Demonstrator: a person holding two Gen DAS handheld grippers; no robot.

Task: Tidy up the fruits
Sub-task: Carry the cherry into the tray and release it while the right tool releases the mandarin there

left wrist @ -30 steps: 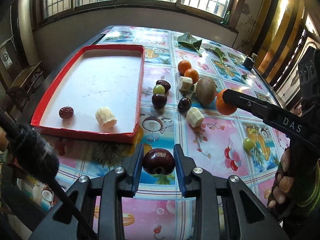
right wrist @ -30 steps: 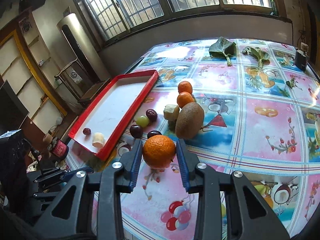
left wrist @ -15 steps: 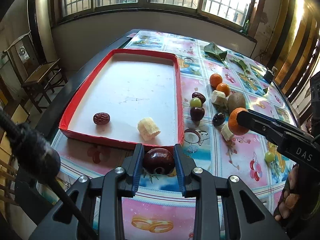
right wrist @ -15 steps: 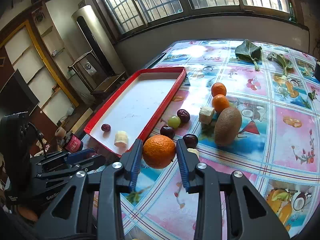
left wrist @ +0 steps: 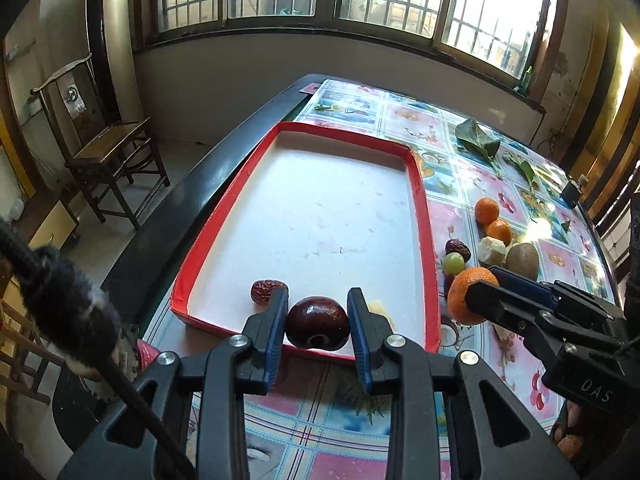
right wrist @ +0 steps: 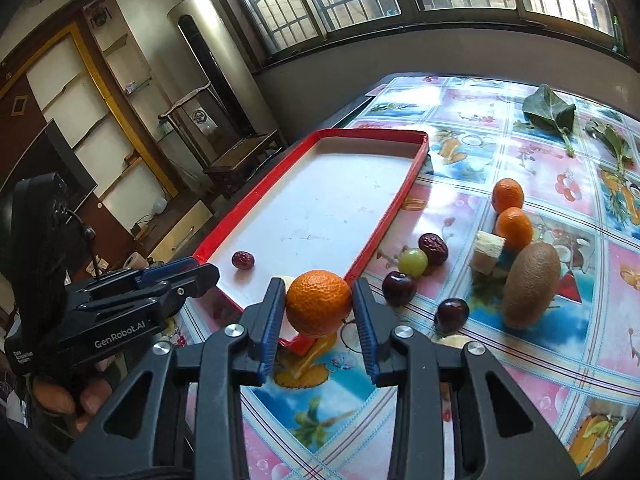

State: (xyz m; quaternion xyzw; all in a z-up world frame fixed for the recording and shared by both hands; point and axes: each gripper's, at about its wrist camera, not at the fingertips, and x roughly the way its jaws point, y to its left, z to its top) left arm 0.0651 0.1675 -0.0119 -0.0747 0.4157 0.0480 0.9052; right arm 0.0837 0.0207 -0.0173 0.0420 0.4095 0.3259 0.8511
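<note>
Left wrist view: left gripper (left wrist: 317, 322) clamped on a glossy dark red cherry-like fruit (left wrist: 317, 323), pressed between both blue pads, hanging over the near rim of the shallow red-walled, white-floored cardboard tray (left wrist: 425, 216); round, shiny, with a small dark hollow at its underside; inside the tray, a wrinkled dark red date (left wrist: 264, 290) just left of the left finger, and a pale banana slice (left wrist: 380, 309) mostly hidden behind the right finger; at right, right gripper (left wrist: 482, 296) gripping a dimpled orange mandarin (left wrist: 464, 296), its far pad out of sight.

Right wrist view: right gripper (right wrist: 319, 303) closed on the mandarin (right wrist: 318, 302), held between both pads above the tray's near corner (right wrist: 360, 268); bright orange, pitted skin; beyond on the fruit-print plastic tablecloth (right wrist: 540, 160), a green grape (right wrist: 414, 262), two dark cherries (right wrist: 399, 288), a brown kiwi (right wrist: 530, 290); left gripper (right wrist: 200, 274) at left, fingertips cut off by the tray edge, its load unseen.
</note>
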